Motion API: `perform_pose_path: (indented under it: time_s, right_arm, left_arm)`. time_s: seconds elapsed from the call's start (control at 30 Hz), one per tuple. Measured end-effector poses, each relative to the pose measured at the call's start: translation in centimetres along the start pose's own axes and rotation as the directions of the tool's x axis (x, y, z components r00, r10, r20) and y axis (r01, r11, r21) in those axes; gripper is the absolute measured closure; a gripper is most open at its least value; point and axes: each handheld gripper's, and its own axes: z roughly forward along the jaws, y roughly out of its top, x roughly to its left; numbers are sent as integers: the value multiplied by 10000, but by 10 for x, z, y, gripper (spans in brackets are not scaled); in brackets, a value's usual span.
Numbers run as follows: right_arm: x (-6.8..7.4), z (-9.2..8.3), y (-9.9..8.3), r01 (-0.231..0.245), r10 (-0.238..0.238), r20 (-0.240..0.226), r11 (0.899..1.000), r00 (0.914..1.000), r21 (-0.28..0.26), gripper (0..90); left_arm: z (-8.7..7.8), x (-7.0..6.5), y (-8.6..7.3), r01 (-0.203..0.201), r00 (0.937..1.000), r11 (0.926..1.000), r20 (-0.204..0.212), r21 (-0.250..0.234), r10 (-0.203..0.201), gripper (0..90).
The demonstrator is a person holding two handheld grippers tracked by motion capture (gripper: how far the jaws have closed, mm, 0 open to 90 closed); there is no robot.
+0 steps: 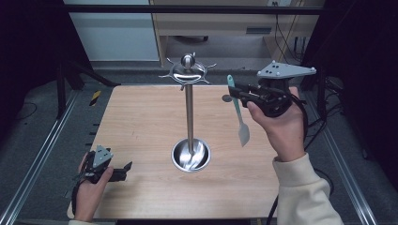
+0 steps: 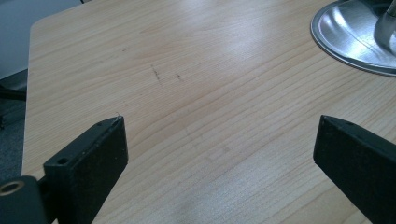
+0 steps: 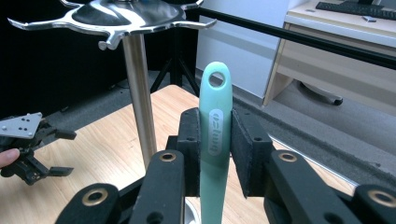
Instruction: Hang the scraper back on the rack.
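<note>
Worktop (image 1: pixel 141 122): pale wood, carries steel hanging stand (image 1: pixel 189 112) with hooked crown (image 3: pixel 112 18) and dish base (image 2: pixel 345 42).
Spatula (image 1: pixel 238 110): mint handle, pale blade, hangs blade-down above worktop, right of stand pole, clear of hooks.
Step, judged: hang spatula by handle eyelet (image 3: pixel 216 79). Advice: raise eyelet level with hook tip, approach slowly, thread before release.
Right tool (image 3: pixel 215 149): clamped on spatula handle, raised, pointing toward stand.
Left tool (image 2: pixel 219 154): jaws wide apart, empty, low at near left corner.

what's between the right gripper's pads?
The handle of a mint-green spatula, clamped in the right gripper, hanging hole above the pads. In the high view its pale blade hangs below over the table. The handle's clamped sides are covered by the pads.
</note>
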Motion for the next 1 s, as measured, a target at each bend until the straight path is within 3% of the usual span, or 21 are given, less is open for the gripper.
perform_pose_path:
  time_s: [1.0]
  right_arm:
    - [7,-4,1,-78,66,-353,9994,9994,-328,741]
  left_arm:
    - [0,-1,0,-5,10000,10000,10,-22,5,28]
